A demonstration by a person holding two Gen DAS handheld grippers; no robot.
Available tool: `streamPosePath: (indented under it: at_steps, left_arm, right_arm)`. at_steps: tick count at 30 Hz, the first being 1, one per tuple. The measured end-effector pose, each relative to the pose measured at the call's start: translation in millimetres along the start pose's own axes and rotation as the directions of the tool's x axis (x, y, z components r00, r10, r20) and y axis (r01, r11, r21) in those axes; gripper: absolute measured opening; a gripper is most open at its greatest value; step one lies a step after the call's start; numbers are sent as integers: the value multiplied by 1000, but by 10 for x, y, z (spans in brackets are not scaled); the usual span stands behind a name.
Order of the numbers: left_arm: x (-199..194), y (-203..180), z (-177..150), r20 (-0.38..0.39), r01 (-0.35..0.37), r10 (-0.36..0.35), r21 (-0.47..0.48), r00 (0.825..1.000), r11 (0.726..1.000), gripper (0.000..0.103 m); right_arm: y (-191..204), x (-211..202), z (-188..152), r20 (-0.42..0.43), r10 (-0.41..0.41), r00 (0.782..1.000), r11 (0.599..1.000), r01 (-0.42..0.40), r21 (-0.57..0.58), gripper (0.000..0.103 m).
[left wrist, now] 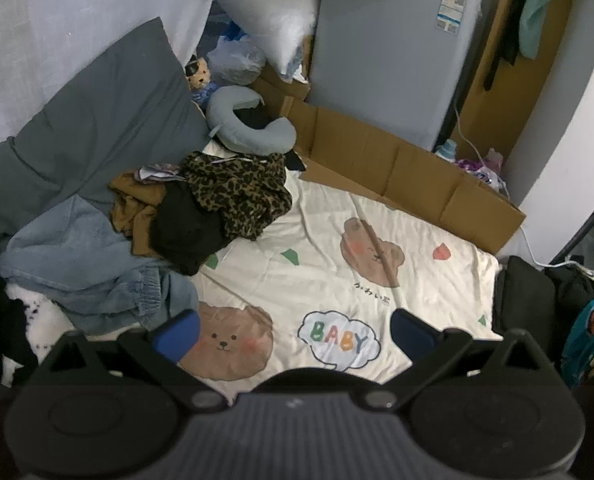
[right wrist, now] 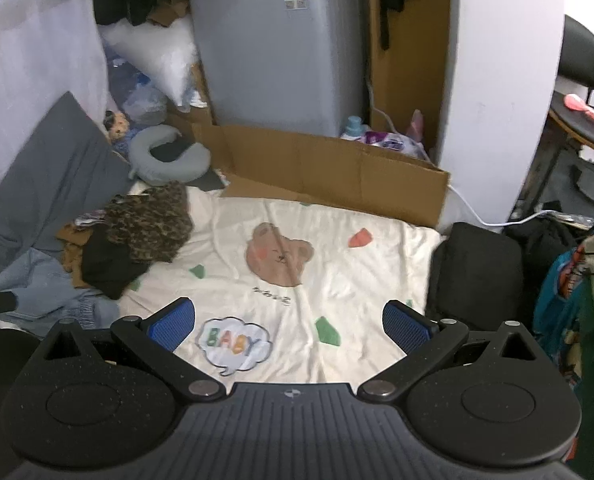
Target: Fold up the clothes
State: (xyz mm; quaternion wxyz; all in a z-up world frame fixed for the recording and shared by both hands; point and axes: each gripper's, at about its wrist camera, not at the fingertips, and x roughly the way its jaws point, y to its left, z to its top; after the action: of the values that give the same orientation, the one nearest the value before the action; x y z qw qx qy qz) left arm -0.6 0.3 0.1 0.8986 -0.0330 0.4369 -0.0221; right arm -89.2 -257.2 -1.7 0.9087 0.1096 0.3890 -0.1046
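A heap of unfolded clothes lies at the left of a cream bear-print sheet [left wrist: 329, 216] [right wrist: 337, 240]. On top is a leopard-print garment [left wrist: 237, 188] [right wrist: 149, 220], beside a black garment [left wrist: 185, 228] [right wrist: 105, 264] and a brown one [left wrist: 131, 208] [right wrist: 71, 248]. Pale blue jeans [left wrist: 81, 264] [right wrist: 37, 284] spread out at the front left. My left gripper [left wrist: 293, 334] hovers open above the sheet, right of the jeans, holding nothing. My right gripper [right wrist: 289, 322] is also open and empty over the sheet's near middle.
A grey pillow [left wrist: 97, 120] [right wrist: 49, 168] leans at the left, a grey neck pillow [left wrist: 249, 128] [right wrist: 169, 156] behind the heap. Flattened cardboard [left wrist: 397, 172] [right wrist: 329, 168] edges the sheet's far side before a grey appliance [left wrist: 385, 52] [right wrist: 273, 48]. A black bag [right wrist: 477, 272] sits at the right.
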Motion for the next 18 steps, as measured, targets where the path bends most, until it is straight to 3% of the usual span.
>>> streamPosePath:
  at_steps: [18]
  left_arm:
    - [102, -172, 23, -14, -6, 6, 37, 1000, 999, 102]
  right_arm:
    - [-81, 51, 26, -18, -35, 999, 998, 34, -48, 103]
